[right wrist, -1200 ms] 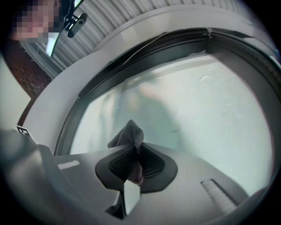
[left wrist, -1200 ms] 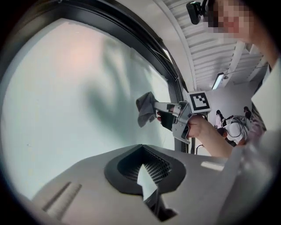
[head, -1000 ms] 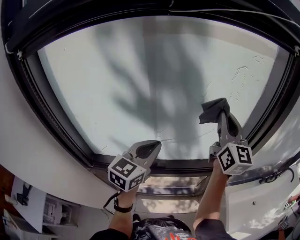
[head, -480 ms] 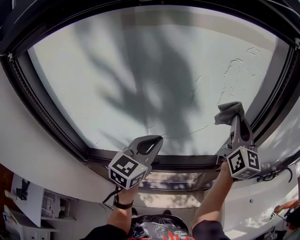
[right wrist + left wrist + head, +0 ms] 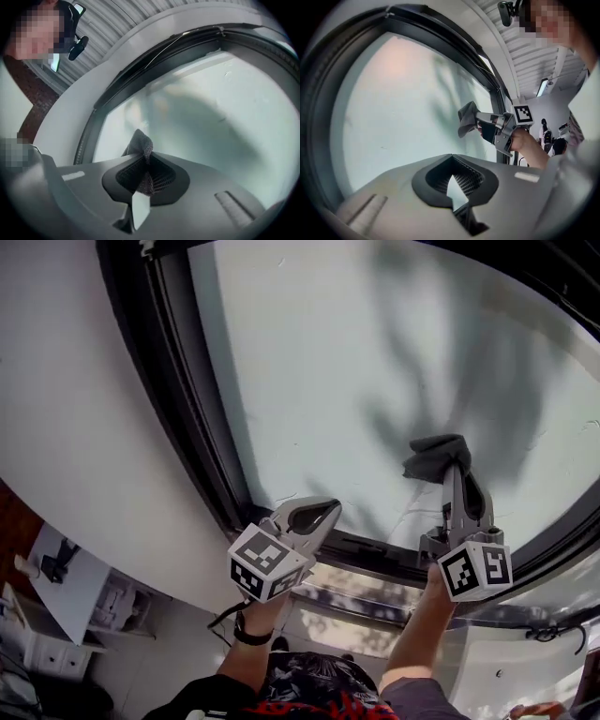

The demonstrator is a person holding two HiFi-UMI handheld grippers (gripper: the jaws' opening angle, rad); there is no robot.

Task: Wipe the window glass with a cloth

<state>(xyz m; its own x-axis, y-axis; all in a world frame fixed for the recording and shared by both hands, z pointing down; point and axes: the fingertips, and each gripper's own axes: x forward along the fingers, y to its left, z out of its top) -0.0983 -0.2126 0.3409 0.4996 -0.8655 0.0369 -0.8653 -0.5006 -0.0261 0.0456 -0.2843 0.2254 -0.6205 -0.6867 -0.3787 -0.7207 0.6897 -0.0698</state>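
The window glass (image 5: 375, 362) fills the head view inside a dark frame (image 5: 178, 381). My right gripper (image 5: 455, 470) is shut on a dark grey cloth (image 5: 436, 456), which it holds up against the lower part of the pane. The cloth (image 5: 140, 145) sticks out between its jaws in the right gripper view, and the left gripper view shows the cloth (image 5: 466, 119) bunched at the pane. My left gripper (image 5: 328, 512) is shut and holds nothing; it sits low by the bottom frame, left of the right one.
A white wall (image 5: 66, 409) borders the window on the left. The dark bottom frame rail (image 5: 375, 554) runs under both grippers. A white cabinet (image 5: 56, 615) stands low at the left, below the wall.
The view has swung left, so the left frame and wall now fill the left side. The right gripper with the cloth has slid left across the glass. The left gripper stays by the bottom frame.
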